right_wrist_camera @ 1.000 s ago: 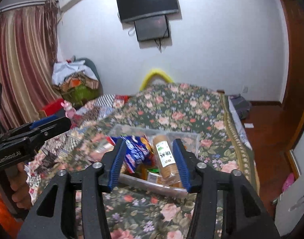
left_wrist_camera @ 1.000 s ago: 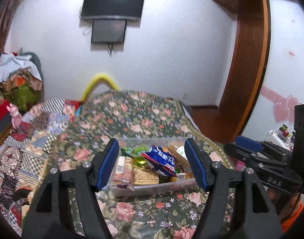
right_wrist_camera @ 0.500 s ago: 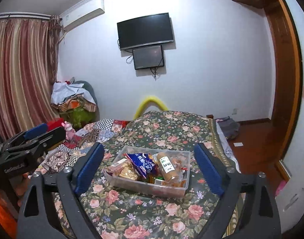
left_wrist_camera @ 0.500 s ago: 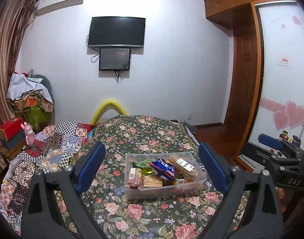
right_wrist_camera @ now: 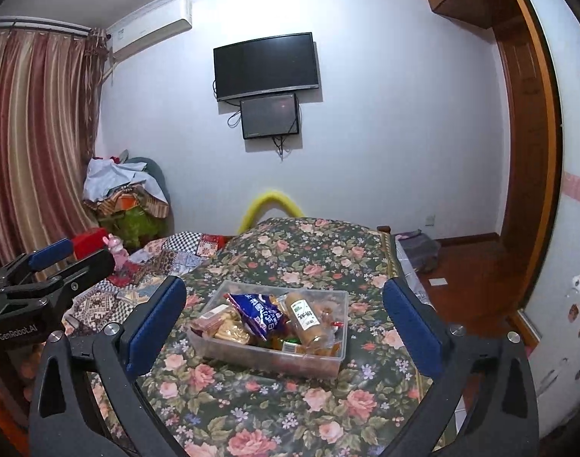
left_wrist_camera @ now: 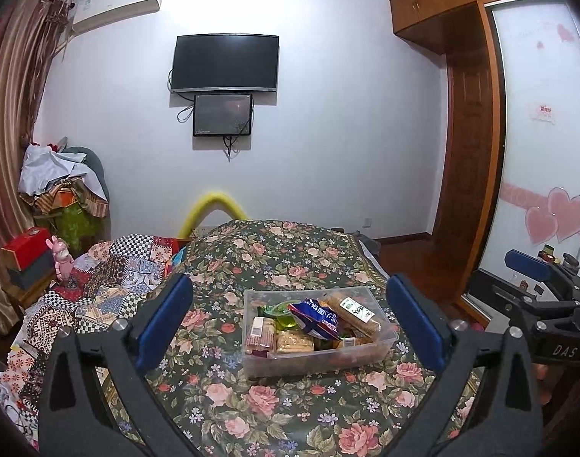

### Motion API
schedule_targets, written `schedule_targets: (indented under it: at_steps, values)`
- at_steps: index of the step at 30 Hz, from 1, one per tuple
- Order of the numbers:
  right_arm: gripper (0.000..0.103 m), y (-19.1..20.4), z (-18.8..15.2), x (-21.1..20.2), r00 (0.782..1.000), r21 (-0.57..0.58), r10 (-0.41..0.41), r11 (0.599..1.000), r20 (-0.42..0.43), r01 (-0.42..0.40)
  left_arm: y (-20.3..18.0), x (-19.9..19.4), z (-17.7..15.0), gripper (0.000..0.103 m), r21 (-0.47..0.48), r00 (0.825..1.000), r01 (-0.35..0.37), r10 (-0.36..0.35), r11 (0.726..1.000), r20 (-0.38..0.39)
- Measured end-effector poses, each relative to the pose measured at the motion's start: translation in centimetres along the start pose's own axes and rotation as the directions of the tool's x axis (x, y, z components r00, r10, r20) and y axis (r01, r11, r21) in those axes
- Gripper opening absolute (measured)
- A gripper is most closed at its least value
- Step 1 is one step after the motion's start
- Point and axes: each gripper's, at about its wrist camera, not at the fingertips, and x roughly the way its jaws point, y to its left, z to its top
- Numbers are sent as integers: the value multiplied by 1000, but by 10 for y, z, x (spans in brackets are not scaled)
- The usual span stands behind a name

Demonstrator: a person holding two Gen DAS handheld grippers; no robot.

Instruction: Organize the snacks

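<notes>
A clear plastic box [left_wrist_camera: 316, 361] of snacks sits on the floral cloth [left_wrist_camera: 252, 411]. In it lie a blue snack bag [left_wrist_camera: 316, 318], a biscuit roll with a green-white label [left_wrist_camera: 352, 312], a wafer pack [left_wrist_camera: 259, 337] and yellow crackers [left_wrist_camera: 293, 342]. My left gripper [left_wrist_camera: 288, 282] hangs in front of the box, jaws opening wide, nothing between them. My right gripper [right_wrist_camera: 283, 285] faces the same box [right_wrist_camera: 274, 358], the bag [right_wrist_camera: 261, 314] and the roll [right_wrist_camera: 305, 320] from the right. Its jaws are also opening, with nothing in them.
A patchwork quilt [left_wrist_camera: 99, 289] lies left of the floral cloth, with a pink toy [left_wrist_camera: 61, 259] and red box [left_wrist_camera: 25, 242] beyond. A yellow tube [left_wrist_camera: 214, 209] arches behind. A wooden wardrobe [left_wrist_camera: 469, 190] and bare floor [right_wrist_camera: 469, 278] are to the right.
Both grippers pulled back and up from the box and their jaws spread from about box width to fully wide. The box now looks smaller and farther ahead.
</notes>
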Motion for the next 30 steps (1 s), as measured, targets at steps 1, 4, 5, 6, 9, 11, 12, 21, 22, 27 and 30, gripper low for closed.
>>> schedule_targets:
  at_steps: [1, 4, 5, 6, 9, 11, 12, 21, 22, 27, 30]
  values:
    - [103, 1, -1, -2, 1000, 0, 1, 1000, 1, -1, 0, 0, 0, 103, -1, 1000, 1, -1, 1000, 0]
    - [103, 1, -1, -4, 1000, 0, 5, 1000, 2, -5, 0, -1, 0, 103, 0, 1000, 4, -4, 1000, 3]
    - [103, 1, -1, -4, 1000, 1, 7, 1000, 2, -7, 0, -2, 0, 103, 1, 1000, 2, -2, 1000, 4]
    - [103, 2, -2, -5, 1000, 2, 8, 1000, 2, -8, 0, -2, 0, 103, 2, 1000, 2, -2, 1000, 5]
    - [103, 3, -2, -7, 1000, 1, 10, 1000, 4, -10, 0, -1, 0, 103, 3, 1000, 7, -7, 1000, 1]
    - [103, 3, -1, -8, 1000, 1, 9, 1000, 6, -9, -1, -2, -1, 103, 2, 1000, 7, -7, 1000, 2]
    - [103, 3, -1, -9, 1000, 1, 10, 1000, 6, -10, -1, -1, -1, 103, 2, 1000, 8, -8, 1000, 1]
    - [103, 4, 0, -9, 1000, 2, 12, 1000, 5, -12, -2, -2, -1, 103, 0, 1000, 17, -17, 1000, -2]
    - [103, 4, 0, -8, 1000, 2, 13, 1000, 4, -13, -2, -2, -1, 103, 0, 1000, 17, -17, 1000, -2]
    - [103, 5, 1, -9, 1000, 2, 13, 1000, 7, -13, -3, -2, -1, 103, -5, 1000, 20, -20, 1000, -3]
    - [103, 5, 1, -9, 1000, 3, 12, 1000, 8, -12, -2, -3, 0, 103, -8, 1000, 20, -20, 1000, 1]
